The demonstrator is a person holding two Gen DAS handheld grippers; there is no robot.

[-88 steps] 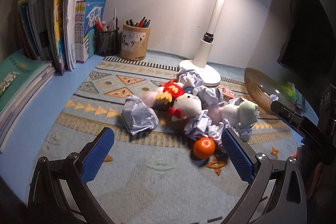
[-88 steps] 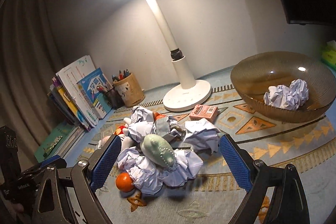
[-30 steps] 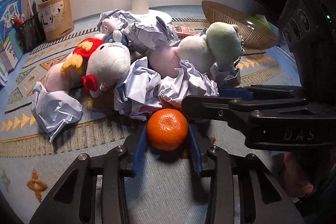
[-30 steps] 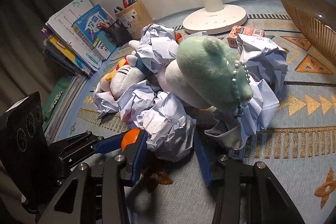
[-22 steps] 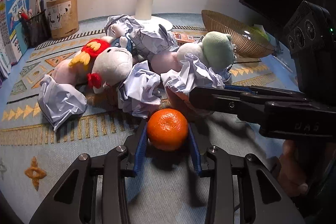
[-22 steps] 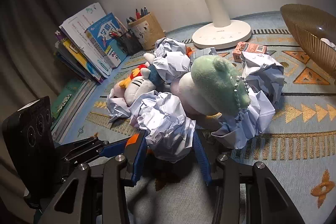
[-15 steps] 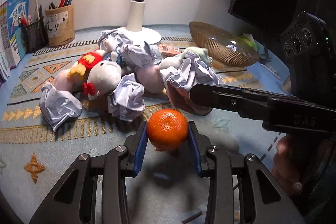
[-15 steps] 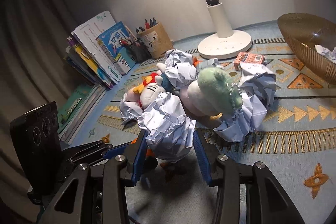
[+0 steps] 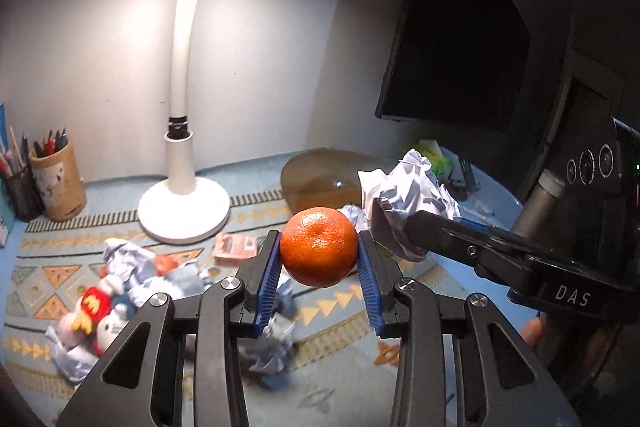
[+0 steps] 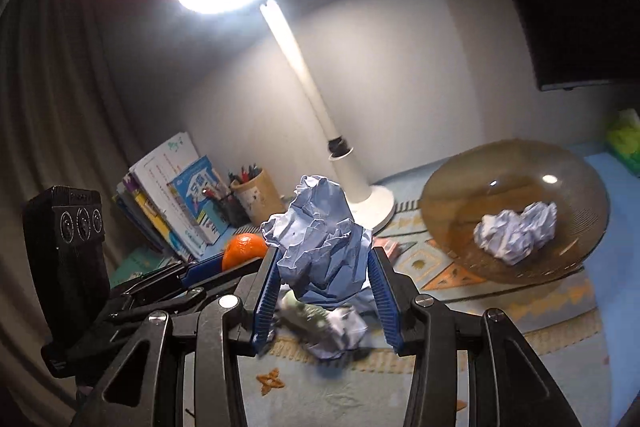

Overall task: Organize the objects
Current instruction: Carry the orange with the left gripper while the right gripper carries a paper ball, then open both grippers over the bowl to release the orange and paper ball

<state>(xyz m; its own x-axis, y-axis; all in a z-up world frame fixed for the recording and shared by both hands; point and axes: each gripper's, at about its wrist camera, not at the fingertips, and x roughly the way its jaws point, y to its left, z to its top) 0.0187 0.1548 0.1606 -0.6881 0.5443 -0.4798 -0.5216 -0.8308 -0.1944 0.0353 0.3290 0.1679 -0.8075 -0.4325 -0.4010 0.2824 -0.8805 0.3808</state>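
Left wrist view: the left gripper (image 9: 319, 263) is clenched on the orange (image 9: 319, 247) at frame centre, both blue pads pressed to its sides, clear above the patterned mat (image 9: 432, 279). The right gripper (image 9: 404, 223) enters from the right edge, grasping a crumpled paper ball (image 9: 408, 187). Keep the squeeze steady; the round fruit may roll out if the pads slacken. Right wrist view: the right gripper (image 10: 324, 267) grips that paper ball (image 10: 320, 239) at centre. The brown bowl (image 10: 516, 163), right of centre, already holds 1 paper wad (image 10: 516, 231); open air lies between. Judged route: carry the ball rightward over the near rim, staying clear of the lamp (image 10: 316, 107) behind and the toy pile (image 9: 100, 307) below.
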